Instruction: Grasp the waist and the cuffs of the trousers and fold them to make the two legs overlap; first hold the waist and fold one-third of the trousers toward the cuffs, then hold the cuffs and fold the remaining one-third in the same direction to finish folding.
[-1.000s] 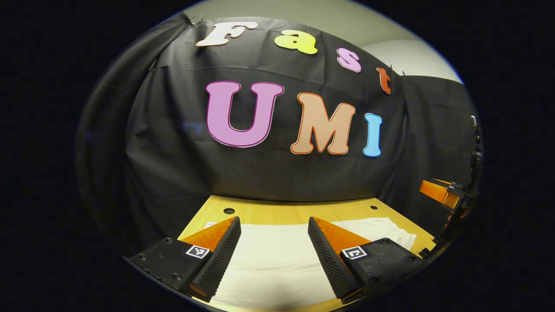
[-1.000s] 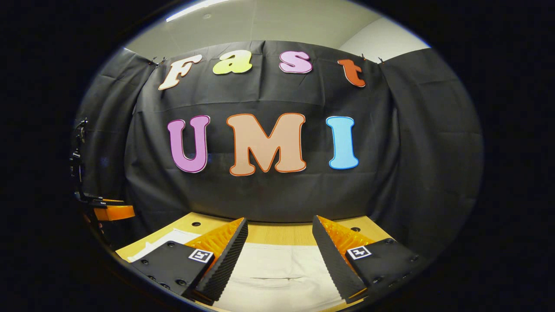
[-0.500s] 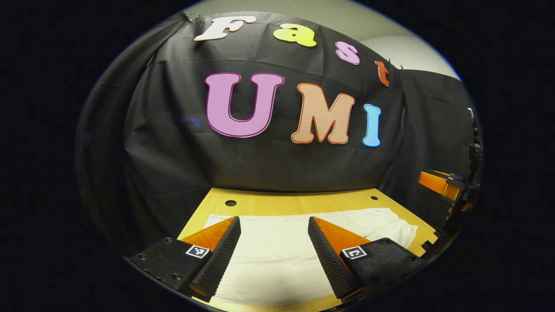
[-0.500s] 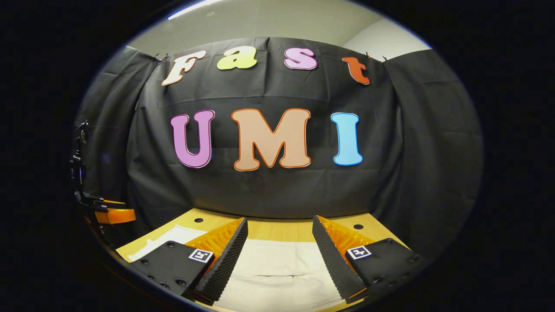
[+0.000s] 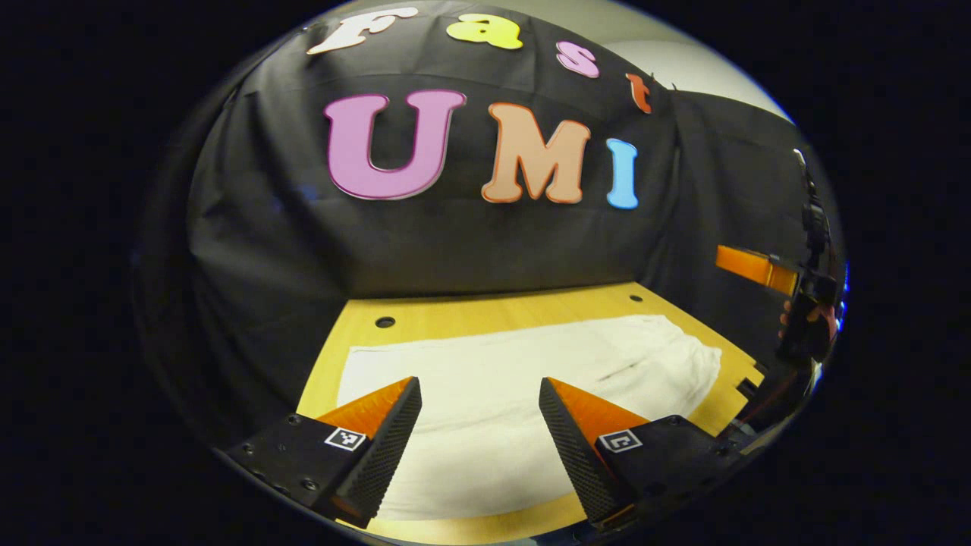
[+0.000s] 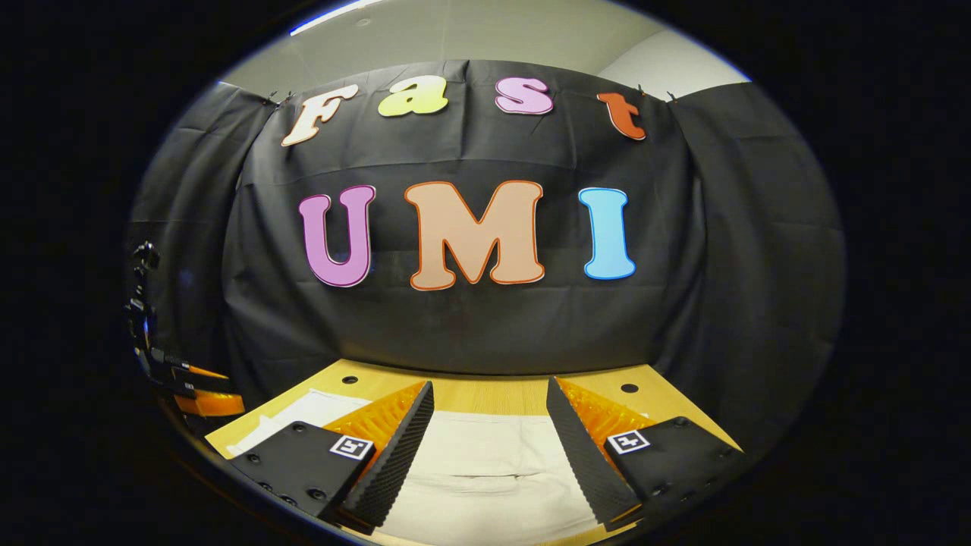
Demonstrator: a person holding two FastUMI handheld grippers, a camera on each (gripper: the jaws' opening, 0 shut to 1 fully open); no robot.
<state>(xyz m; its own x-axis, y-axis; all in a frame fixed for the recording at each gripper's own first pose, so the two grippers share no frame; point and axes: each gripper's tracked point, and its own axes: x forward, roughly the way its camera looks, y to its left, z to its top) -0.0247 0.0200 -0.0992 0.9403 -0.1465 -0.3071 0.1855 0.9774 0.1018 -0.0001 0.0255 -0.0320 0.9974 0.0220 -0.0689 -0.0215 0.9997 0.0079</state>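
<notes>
Trousers (image 5: 523,387): flat, soft pale cloth

Black cloth wall (image 6: 470,334) behind wooden table (image 5: 485,311), pale ceiling (image 6: 455,38)

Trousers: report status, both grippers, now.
Left gripper open, above trousers. Right gripper open, nothing between fingers. Trousers flat on table, not gripped. Nothing in the way.
</notes>
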